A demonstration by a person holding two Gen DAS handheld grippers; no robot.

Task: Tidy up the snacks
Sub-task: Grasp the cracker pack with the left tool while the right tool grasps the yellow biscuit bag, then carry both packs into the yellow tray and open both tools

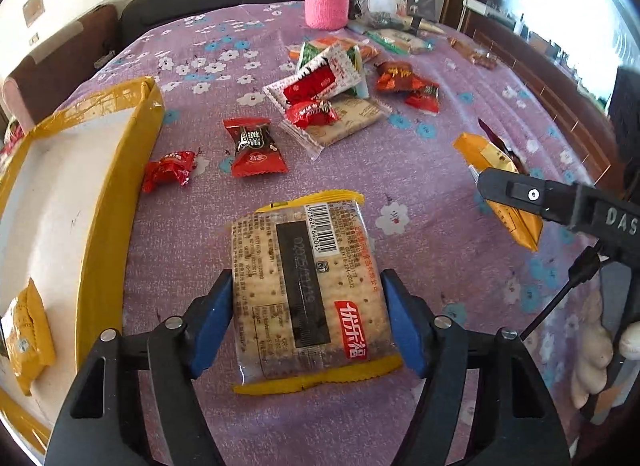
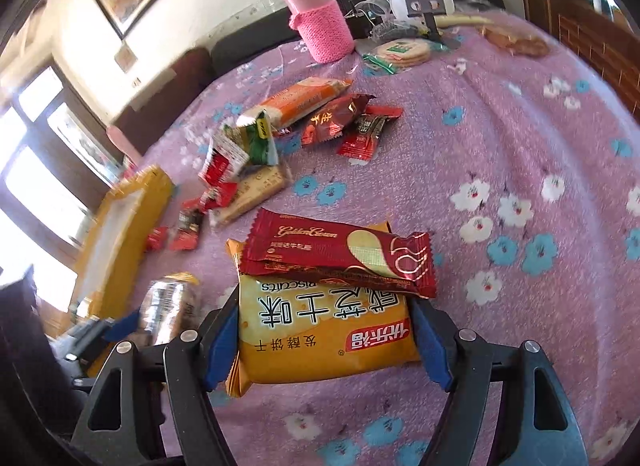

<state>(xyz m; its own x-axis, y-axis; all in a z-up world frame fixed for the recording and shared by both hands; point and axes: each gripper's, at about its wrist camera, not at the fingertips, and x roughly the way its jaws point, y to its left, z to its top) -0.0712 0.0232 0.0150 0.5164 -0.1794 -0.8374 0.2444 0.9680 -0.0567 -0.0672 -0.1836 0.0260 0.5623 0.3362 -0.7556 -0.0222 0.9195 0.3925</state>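
Left wrist view: a clear cracker packet (image 1: 308, 286) with yellow ends, barcode side up, lies on the purple flowered cloth (image 1: 420, 153). A yellow box (image 1: 116, 193) stands to its left; red candies lie beyond. The left gripper (image 1: 308, 322) brackets the packet, jaws parted; contact cannot be told. Right wrist view: the right gripper (image 2: 326, 342) likewise brackets a yellow biscuit packet (image 2: 320, 342), a maroon wafer packet (image 2: 340, 256) lying across its far end.
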